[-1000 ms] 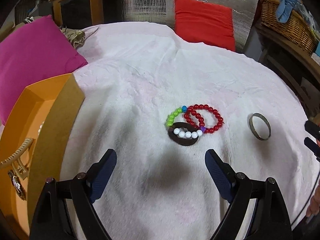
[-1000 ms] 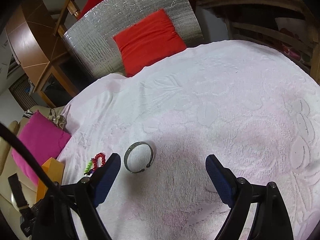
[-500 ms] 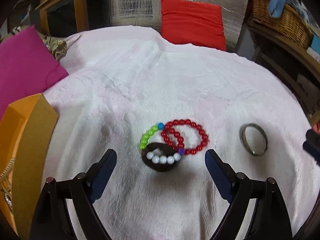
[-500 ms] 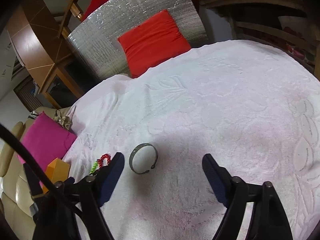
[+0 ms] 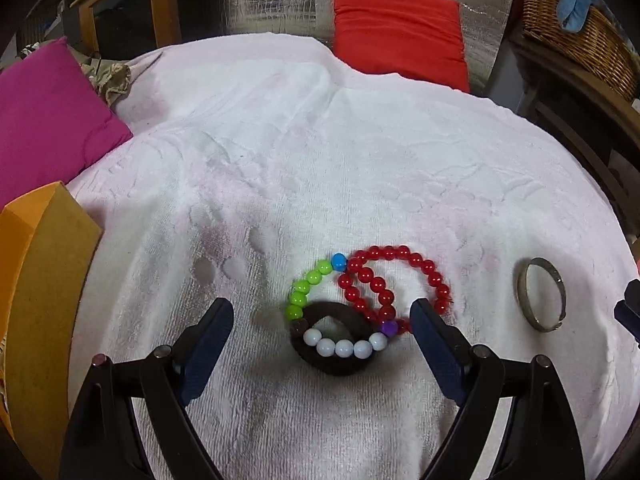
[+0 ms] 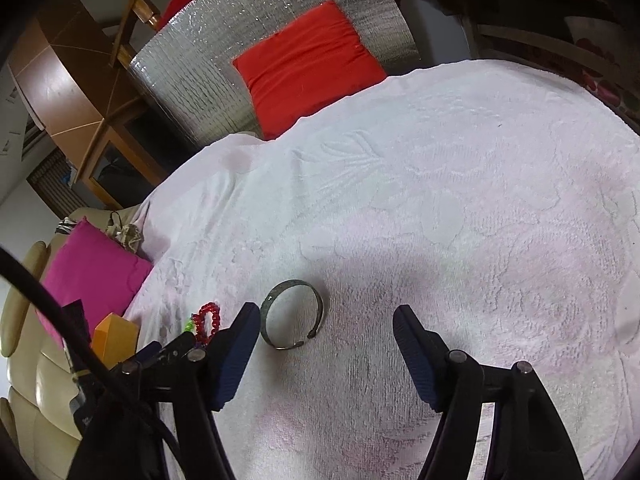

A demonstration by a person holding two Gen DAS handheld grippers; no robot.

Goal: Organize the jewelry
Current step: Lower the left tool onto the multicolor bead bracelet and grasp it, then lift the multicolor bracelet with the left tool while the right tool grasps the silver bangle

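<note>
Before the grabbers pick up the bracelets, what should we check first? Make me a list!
1. Left gripper open: ok.
2. Bead pile between its fingers: ok, though the red bead bracelet, multicolored bead bracelet and dark ring overlap.
3. Picking just one: not ok, tangled.
4. Right gripper open, nothing held: ok; its jaws have just been closing.
5. Metal cuff bracelet centred between the right fingers: not ok, near one finger.
6. Orange box has room: cannot tell.

Red beads [image 5: 400, 276] loop beside my green, blue, purple and white bead bracelet [image 5: 320, 304], which lies across a dark brown ring [image 5: 336, 364] on the pale pink towel [image 5: 320, 160] embossed with leaves. A dull grey-green metal bangle [image 6: 292, 314] sits nearby. Behind: magenta cushion [image 5: 44, 120], red cushion [image 5: 400, 32], quilted silver sheet [image 6: 192, 76], orange box [image 5: 36, 280].
</note>
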